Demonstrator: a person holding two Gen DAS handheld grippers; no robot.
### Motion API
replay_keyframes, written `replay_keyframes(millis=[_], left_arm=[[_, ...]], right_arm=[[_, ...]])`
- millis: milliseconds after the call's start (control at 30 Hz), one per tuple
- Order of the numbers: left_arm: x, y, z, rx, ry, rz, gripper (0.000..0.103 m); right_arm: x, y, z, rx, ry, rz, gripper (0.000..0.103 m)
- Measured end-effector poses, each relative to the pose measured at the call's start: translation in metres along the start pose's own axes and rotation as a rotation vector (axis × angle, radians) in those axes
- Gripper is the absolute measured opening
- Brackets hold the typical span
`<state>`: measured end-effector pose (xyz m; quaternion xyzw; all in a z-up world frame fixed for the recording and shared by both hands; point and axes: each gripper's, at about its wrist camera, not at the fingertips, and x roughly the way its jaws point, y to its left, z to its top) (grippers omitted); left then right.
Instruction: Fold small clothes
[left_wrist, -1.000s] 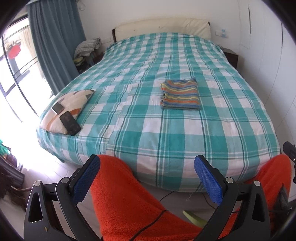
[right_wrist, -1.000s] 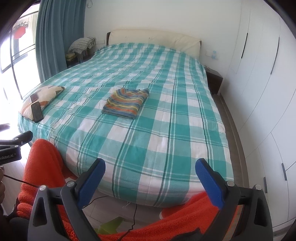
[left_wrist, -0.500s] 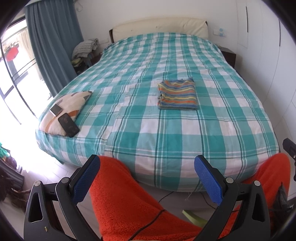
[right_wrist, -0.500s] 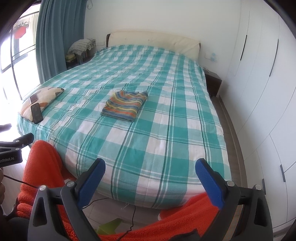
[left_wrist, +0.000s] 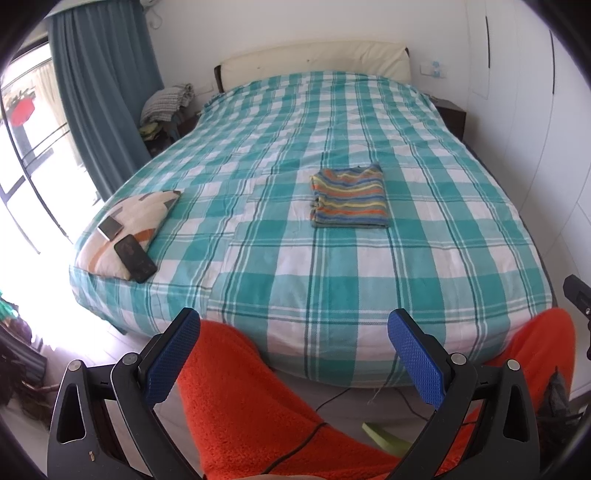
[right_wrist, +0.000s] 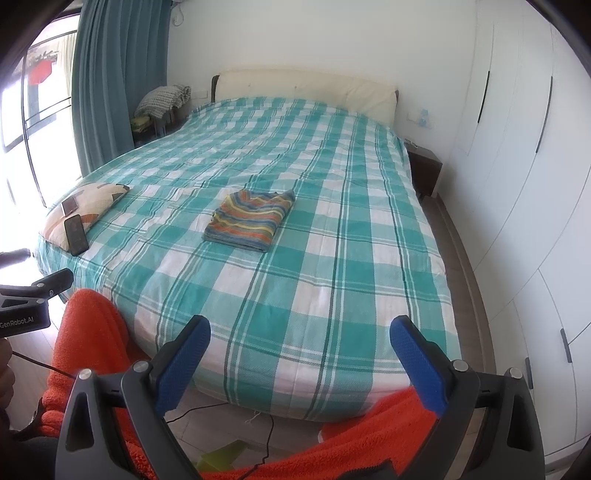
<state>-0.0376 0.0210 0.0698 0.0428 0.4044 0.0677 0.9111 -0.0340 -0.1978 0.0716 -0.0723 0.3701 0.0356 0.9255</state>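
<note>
The striped garment (left_wrist: 349, 197) is laid folded flat mid-bed (left_wrist: 332, 288), so the left gripper (left_wrist: 291, 354) and right gripper (right_wrist: 299, 360) are held wide and empty, well apart from it.

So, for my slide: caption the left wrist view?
Open left hand-held gripper facing a folded striped garment on the checked bed.

Bright daylight enters from the window (left_wrist: 26, 155) at left, blown out to white glare there. Bedspread (left_wrist: 332, 258) evenly lit, shadows soft. Focus sharp mid-frame. Strong fisheye bending; wardrobe doors (right_wrist: 517, 184) curve, corners vignette to black in both views.
</note>
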Motion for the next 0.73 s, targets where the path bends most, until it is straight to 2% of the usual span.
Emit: replay_keyframes(millis=[400,500,733], left_arm=[[0.0014,0.0016,0.0008,-0.001,0.007,-0.004,0.102],[-0.0014,0.0014,0.0007,-0.004,-0.003,-0.021,0.102],[-0.0058,-0.0023,-0.0001,0.008,-0.037,0.005,0.102]], right_arm=[[-0.0060,0.0006,-0.0007,0.010,-0.006,-0.002,0.097],[-0.0063,0.0011,-0.0021,0.011,-0.003,0.003,0.097],[-0.0054,0.0010,-0.0030,0.018,-0.001,0.003,0.097]])
